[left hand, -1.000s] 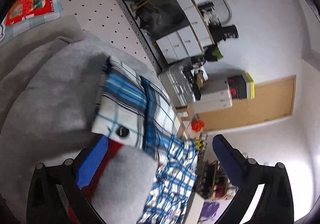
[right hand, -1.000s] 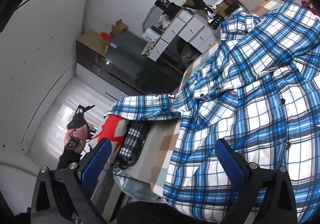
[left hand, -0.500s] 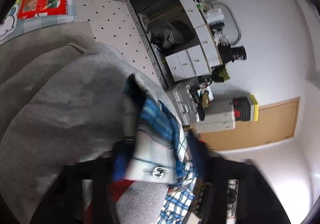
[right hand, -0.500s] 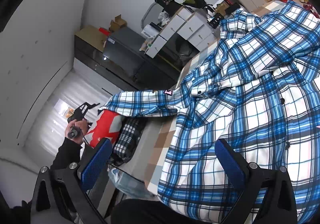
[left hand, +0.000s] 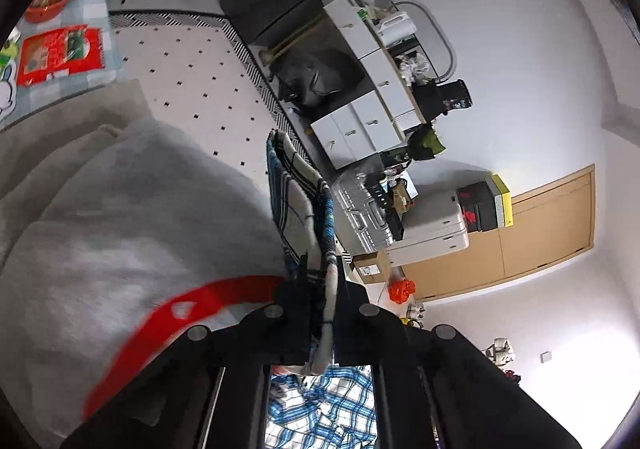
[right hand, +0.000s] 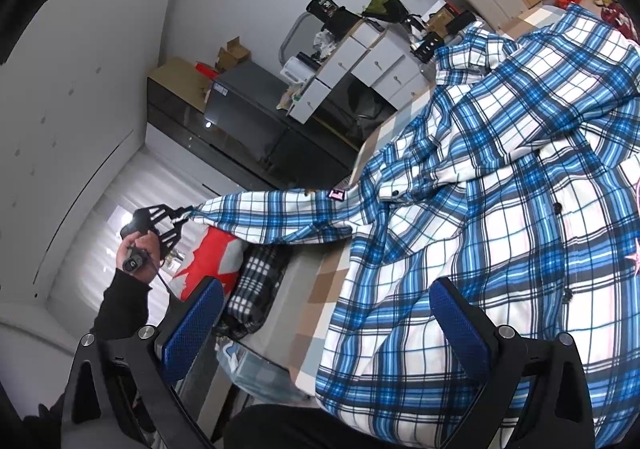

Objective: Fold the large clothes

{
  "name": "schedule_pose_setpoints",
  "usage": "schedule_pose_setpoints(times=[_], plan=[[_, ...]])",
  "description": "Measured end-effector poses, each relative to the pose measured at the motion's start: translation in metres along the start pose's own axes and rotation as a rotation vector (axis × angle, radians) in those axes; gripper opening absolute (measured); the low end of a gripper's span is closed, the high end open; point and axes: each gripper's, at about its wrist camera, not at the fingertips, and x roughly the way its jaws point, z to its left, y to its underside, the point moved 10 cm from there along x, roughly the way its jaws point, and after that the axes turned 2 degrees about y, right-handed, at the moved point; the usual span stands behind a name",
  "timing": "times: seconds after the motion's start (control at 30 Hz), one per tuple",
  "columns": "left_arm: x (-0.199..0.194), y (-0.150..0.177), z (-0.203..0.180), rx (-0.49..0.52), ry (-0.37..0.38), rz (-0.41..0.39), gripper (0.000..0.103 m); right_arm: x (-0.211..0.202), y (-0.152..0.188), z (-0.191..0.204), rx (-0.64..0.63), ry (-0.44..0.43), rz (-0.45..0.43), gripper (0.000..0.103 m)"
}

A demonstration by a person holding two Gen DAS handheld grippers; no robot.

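left hand-held gripper point(right hand: 182, 215): clamped on sleeve cuff point(left hand: 316, 233), jaws just closed | shirt point(right hand: 500, 209): spread on bed point(right hand: 320, 289), sleeve stretched long away from body, toward left | right hand-held gripper point(right hand: 320, 321): open, empty, over hem

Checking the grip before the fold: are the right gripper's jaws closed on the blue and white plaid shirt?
No, the right gripper has its jaws wide apart above the blue and white plaid shirt, pinching nothing.

Shirt point(right hand: 500, 209) on bed point(right hand: 332, 289); sleeve point(right hand: 272, 213) stretched left.
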Motion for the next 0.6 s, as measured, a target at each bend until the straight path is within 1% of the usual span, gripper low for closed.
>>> schedule_pose_setpoints(times=[0.1, 0.23, 0.27, 0.3, 0.33, 0.37, 0.5, 0.6], plan=[[0.004, 0.006, -0.026, 0.027, 0.022, -0.009, 0.002, -0.004, -0.002, 0.001, 0.006, -0.002, -0.008, 0.103], [0.019, 0.031, -0.071, 0.09, 0.064, 0.017, 0.002, -0.013, -0.007, 0.005, -0.013, 0.001, -0.035, 0.103], [0.025, 0.041, -0.084, 0.113, 0.072, 0.03, 0.002, -0.015, -0.008, 0.007, -0.017, 0.0, -0.041, 0.103], [0.028, 0.046, -0.091, 0.126, 0.077, 0.038, 0.002, -0.018, -0.009, 0.008, -0.02, 0.0, -0.048, 0.103], [0.037, 0.06, -0.106, 0.153, 0.085, 0.06, 0.002, -0.02, -0.011, 0.009, -0.021, 0.0, -0.053, 0.103], [0.041, 0.067, -0.112, 0.169, 0.091, 0.078, 0.002, -0.022, -0.012, 0.009, -0.022, 0.0, -0.058, 0.103], [0.071, 0.117, -0.155, 0.262, 0.099, 0.161, 0.002, -0.03, -0.015, 0.008, -0.025, 0.025, -0.065, 0.103], [0.093, 0.152, -0.18, 0.324, 0.101, 0.213, 0.002, -0.031, -0.016, -0.001, -0.044, 0.116, -0.076, 0.103]])
